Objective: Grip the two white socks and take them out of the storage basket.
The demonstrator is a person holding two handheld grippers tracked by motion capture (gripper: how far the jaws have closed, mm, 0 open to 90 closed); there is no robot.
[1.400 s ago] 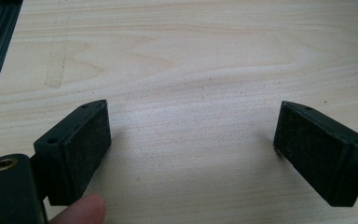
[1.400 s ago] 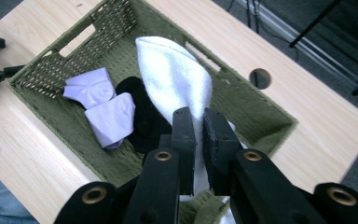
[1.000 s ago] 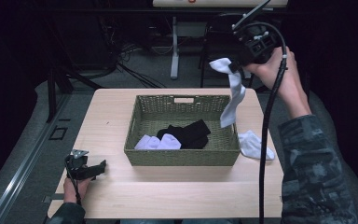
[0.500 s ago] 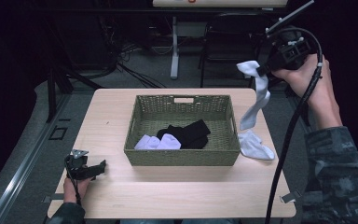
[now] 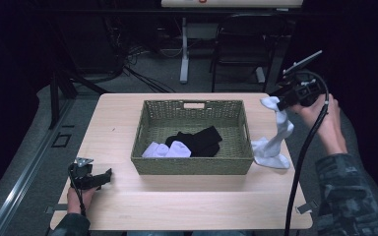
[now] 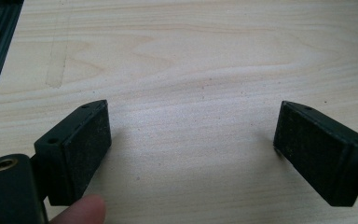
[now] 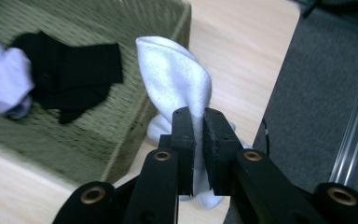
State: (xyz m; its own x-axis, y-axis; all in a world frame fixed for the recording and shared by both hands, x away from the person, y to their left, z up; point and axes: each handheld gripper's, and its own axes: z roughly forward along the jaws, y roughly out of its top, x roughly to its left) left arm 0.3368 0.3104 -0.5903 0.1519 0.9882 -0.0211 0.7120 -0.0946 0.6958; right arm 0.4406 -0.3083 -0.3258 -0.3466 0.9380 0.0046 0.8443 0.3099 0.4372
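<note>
— Sock (image 5: 279, 129) in white hangs from our right gripper (image 5: 281, 102), fingers (image 7: 182, 140) clamped on its upper end, just off the right side of the basket (image 5: 192, 164); its toe seems to touch the other white sock (image 5: 268, 156) lying on the tabletop (image 5: 187, 206).

— So how do we set it down well?

— We'd lower it slowly so the length folds onto its mate rather than over the edge, then let go once the weight rests.

— And our left gripper (image 5: 91, 178)?

— Parked near the front left corner, fingers (image 6: 77, 149) spread wide on nothing. We'd leave it there.
</note>
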